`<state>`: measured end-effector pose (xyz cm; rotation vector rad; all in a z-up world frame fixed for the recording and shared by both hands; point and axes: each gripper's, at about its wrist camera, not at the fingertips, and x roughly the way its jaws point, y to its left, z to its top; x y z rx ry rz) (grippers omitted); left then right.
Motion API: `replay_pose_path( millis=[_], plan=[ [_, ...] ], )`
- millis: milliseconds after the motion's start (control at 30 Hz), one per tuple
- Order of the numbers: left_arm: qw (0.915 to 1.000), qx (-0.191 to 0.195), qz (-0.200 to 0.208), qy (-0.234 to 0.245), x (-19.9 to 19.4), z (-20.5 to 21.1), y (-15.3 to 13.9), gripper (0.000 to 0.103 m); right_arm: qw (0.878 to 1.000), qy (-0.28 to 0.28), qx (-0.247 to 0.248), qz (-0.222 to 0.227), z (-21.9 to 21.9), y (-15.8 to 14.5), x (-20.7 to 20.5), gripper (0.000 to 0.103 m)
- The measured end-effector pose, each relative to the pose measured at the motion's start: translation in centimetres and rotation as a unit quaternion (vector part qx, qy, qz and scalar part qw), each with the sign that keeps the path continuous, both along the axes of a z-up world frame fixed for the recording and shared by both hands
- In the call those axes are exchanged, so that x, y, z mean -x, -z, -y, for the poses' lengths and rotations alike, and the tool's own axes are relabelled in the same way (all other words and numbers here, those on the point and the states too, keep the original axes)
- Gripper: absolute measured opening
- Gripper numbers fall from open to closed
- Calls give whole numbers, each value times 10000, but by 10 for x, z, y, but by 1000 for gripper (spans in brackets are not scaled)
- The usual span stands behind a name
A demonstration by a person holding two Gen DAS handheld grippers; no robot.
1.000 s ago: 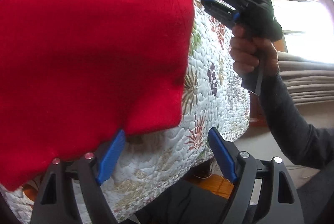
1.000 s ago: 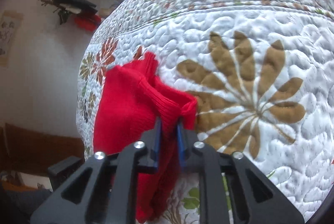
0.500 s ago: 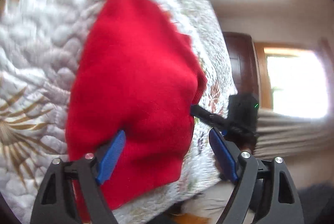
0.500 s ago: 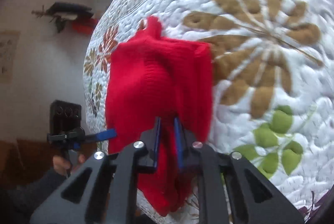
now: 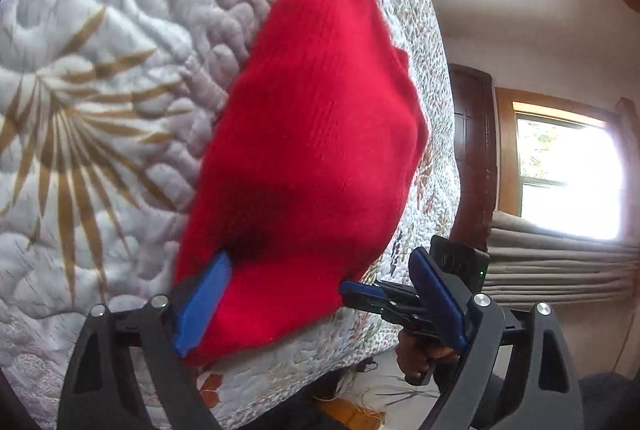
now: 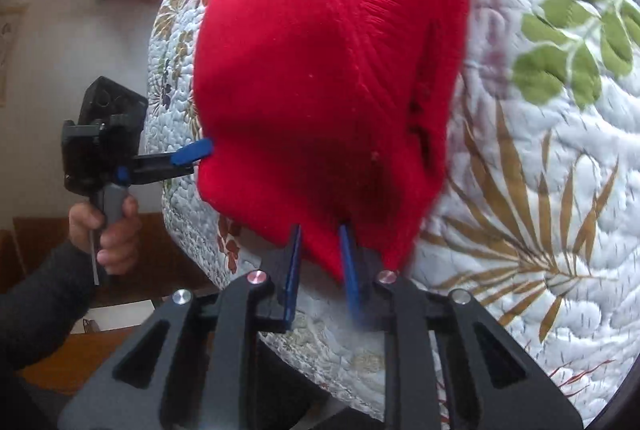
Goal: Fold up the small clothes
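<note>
Currently, the red knit garment (image 5: 316,133) lies on the quilted floral bedspread (image 5: 100,77), near the edge of the bed, and appears folded over on itself, with a ribbed band visible along its upper right portion in the right wrist view.

Left gripper (image 5: 320,304): the blue-padded fingers (image 5: 202,304) are spread wide apart. One finger lies against the lower left edge of the garment; the other stands clear of the fabric on the right. The jaws are released and clamp nothing. In the right wrist view this same tool (image 6: 192,153) appears at the left, with a blue fingertip touching the left edge of the garment, and a hand (image 6: 106,234) in a dark sleeve (image 6: 40,310) wraps its handle.

Right gripper (image 6: 320,270): the two blue fingers (image 6: 294,270) stand somewhat apart at the lower edge of the garment. A point of the fabric hangs down between them, and the picture is blurred at this spot. Whether the pads press on the cloth cannot be told. In the left wrist view the right gripper (image 5: 352,290) reaches the lower right corner of the garment, partly hidden behind the left tool's finger.

Background, left wrist view: a bright window (image 5: 568,181), a dark wooden door (image 5: 472,149) and pleated beige fabric (image 5: 560,274) below the window.
</note>
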<state>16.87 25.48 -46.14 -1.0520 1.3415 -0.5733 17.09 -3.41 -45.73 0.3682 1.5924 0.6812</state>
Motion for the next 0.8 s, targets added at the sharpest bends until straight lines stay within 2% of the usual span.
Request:
replay_pose_path(
  millis=[67,100,167,200,233,267,333,367,400,500,633,800],
  plan=[
    [10000,-72,3,14,4,-2,-14,90,9998,33,139,146,-1,-19,2,22],
    [9999,-147,40,36,7,-1,-22,90,9995,29,198,261,0,-31,5,29],
    [9983,-543,182,108,18,-2,-53,90,9967,16,452,675,0,-68,14,36],
    [9964,-797,259,153,25,-3,-70,91,9933,-2,675,933,-3,-90,19,46],
    [9932,-1104,322,193,32,-3,-87,92,9884,-5,933,1201,-10,-110,26,61],
    [9878,-1488,371,269,39,-1,-107,98,9821,3,1210,1441,-5,-129,32,70],
    [9640,-2567,503,469,57,8,-154,99,9626,67,1824,2001,-14,-178,53,92],
    [9489,-3031,677,558,69,14,-184,99,9536,137,2051,2200,-16,-200,61,92],
    [9390,-3289,829,564,78,18,-206,99,9434,259,2271,2403,-22,-225,72,93],
    [9143,-3821,1271,435,109,26,-277,99,9309,589,2495,2600,-31,-286,100,98],
    [9066,-3840,1749,84,145,24,-351,99,9213,899,2561,2785,-38,-342,117,99],
    [9057,-3790,1902,-22,157,21,-393,99,8992,1195,2712,3220,-54,-396,140,99]
  ],
)
